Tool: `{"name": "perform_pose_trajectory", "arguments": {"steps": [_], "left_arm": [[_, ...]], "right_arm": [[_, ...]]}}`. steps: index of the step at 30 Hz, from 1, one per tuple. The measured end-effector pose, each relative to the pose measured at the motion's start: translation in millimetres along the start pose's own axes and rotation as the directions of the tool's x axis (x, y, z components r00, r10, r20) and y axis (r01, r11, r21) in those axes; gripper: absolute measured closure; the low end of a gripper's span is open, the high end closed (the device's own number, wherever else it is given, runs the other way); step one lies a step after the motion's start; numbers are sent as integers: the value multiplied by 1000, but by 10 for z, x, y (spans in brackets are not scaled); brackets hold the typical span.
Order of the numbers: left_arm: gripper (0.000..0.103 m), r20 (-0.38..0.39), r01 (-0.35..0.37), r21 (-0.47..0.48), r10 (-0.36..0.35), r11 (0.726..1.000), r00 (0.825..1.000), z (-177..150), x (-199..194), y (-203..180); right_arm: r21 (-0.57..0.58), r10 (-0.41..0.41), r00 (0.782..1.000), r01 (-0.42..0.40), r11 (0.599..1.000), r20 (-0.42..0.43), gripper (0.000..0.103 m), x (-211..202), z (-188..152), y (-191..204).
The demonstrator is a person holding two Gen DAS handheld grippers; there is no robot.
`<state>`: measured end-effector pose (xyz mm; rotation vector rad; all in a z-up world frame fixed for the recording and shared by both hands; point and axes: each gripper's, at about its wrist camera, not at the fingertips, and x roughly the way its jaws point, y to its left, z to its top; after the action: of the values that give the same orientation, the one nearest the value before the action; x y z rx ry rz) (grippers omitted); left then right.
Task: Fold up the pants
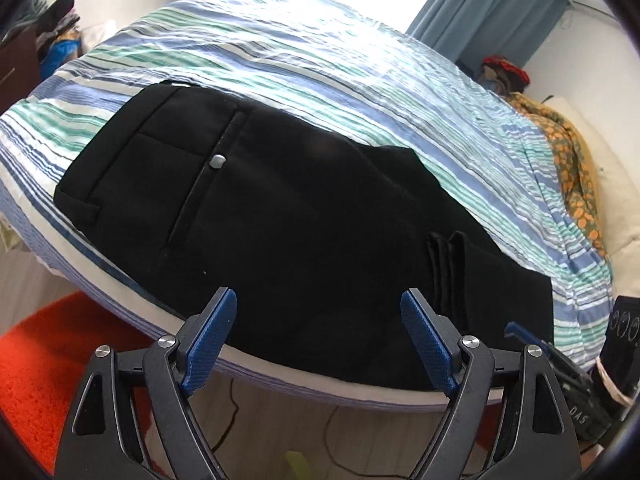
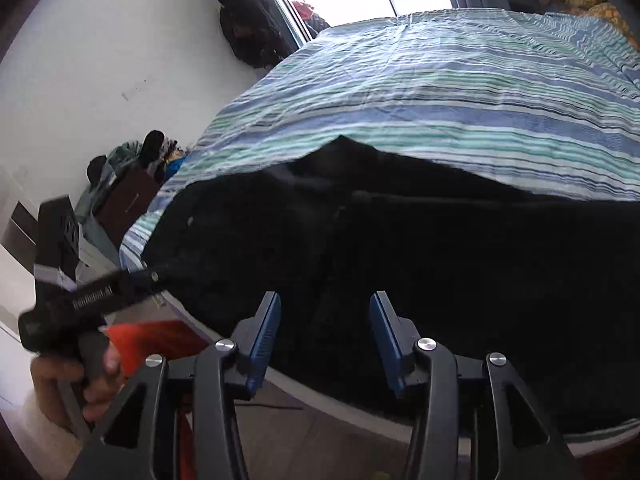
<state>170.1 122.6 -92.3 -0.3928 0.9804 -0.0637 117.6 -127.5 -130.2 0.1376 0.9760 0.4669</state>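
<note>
Both hand-held grippers, the left hand-held gripper (image 1: 318,336) and the right hand-held gripper (image 2: 324,340), stood apart and empty over the black pants (image 1: 280,216), which lay folded on the striped bed (image 1: 360,80) near its edge, so smoothing before regripping seemed wisest.

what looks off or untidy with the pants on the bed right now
The black pants lie folded on the striped bedsheet, but their near edge overhangs the mattress edge and the leg ends are stacked unevenly. Nothing looks damaged.
</note>
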Motion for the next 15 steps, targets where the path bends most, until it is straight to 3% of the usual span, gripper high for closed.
{"name": "perform_pose_trajectory", "arguments": {"steps": [3, 6, 8, 9, 15], "left_arm": [[20, 15, 100, 76, -102, 992, 995, -38, -11, -258], [38, -35, 199, 219, -196, 955, 980, -99, 114, -741], [59, -88, 229, 280, -213, 932, 973, -152, 257, -992], [63, -114, 239, 295, -214, 925, 970, -178, 347, -1097], [72, -176, 255, 357, -203, 899, 963, -325, 523, -1420]], "right_arm": [[-138, -81, 996, 84, 987, 27, 39, -397, -259, -68], [-186, -138, 989, 146, 972, 58, 35, -750, -551, -178], [-163, -157, 986, 165, 973, 59, 34, -856, -680, -265], [-149, -160, 986, 167, 975, 55, 34, -879, -728, -304], [-117, -161, 983, 171, 978, 88, 34, -956, -741, -467]]}}
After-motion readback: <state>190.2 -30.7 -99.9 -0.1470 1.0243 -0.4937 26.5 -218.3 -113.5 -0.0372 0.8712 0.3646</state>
